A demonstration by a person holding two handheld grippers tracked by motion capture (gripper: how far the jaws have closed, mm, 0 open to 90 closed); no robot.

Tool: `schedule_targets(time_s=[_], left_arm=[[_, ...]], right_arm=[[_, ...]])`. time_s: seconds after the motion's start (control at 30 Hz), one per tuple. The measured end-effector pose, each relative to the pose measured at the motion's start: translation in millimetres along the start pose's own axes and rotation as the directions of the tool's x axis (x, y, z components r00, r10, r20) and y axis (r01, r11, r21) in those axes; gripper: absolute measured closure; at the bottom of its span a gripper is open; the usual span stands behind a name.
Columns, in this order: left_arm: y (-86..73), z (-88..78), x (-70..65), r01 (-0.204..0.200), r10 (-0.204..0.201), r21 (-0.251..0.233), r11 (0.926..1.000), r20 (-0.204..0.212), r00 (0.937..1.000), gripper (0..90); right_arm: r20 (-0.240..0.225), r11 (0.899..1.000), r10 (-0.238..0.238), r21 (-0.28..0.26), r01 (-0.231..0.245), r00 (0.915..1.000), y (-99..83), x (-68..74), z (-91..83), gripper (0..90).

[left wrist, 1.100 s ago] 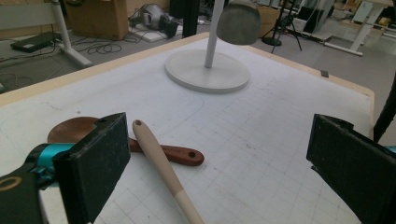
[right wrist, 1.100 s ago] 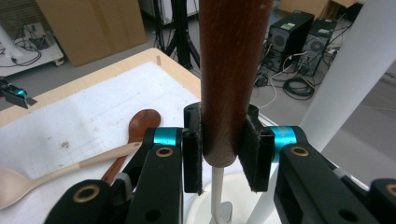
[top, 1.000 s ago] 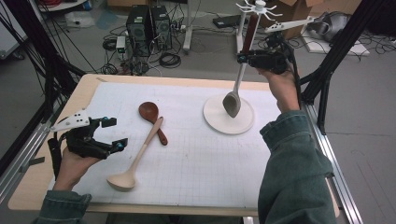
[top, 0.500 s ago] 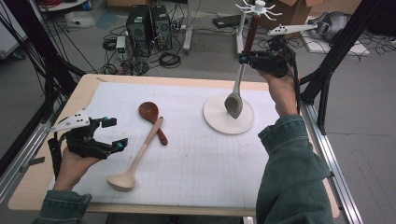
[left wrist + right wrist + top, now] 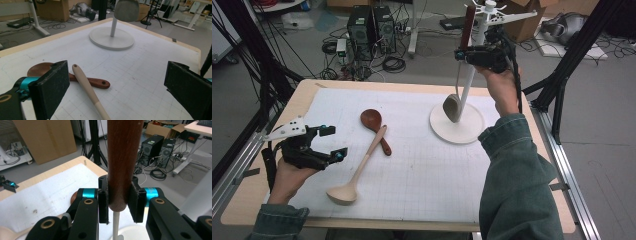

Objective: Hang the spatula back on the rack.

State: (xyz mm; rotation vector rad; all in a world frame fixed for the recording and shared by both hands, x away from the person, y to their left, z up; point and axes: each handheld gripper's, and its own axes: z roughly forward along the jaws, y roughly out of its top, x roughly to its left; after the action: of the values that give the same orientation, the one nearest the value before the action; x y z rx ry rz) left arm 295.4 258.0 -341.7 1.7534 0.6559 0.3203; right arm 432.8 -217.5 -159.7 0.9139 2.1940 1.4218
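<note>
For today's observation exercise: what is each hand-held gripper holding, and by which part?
Right hand-held gripper clamps the spatula by its brown handle. Left hand-held gripper holds nothing; jaws open.

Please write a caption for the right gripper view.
Right gripper clamps the brown handle of a utensil, held upright above the white stand base.

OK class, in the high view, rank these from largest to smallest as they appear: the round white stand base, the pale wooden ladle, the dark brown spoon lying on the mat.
1. Pale wooden ladle, the longest.
2. Round white stand base; it covers more area than the ladle, so ranking these two is unsure.
3. Dark brown spoon, clearly smallest.
</note>
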Motion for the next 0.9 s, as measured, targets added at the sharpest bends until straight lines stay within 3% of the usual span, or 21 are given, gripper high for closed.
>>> schedule_targets(time_s=[0.37, 0.9], left_arm=[[0.0, -1.6, 1.0, 0.002, -0.002, -0.001, 1.0, 0.001, 1.0, 6.7], [0.3, -2.5, 0.9, 0.003, -0.003, -0.004, 1.0, 0.001, 1.0, 6.7]], right_arm=[[0.041, 0.999, 0.03, 0.011, -0.031, 0.9987, 13.1, -1.5, 10.7, 73.4], [0.076, 0.998, 0.064, 0.009, -0.064, 0.995, 13.5, -7.6, 14.5, 73.3]])
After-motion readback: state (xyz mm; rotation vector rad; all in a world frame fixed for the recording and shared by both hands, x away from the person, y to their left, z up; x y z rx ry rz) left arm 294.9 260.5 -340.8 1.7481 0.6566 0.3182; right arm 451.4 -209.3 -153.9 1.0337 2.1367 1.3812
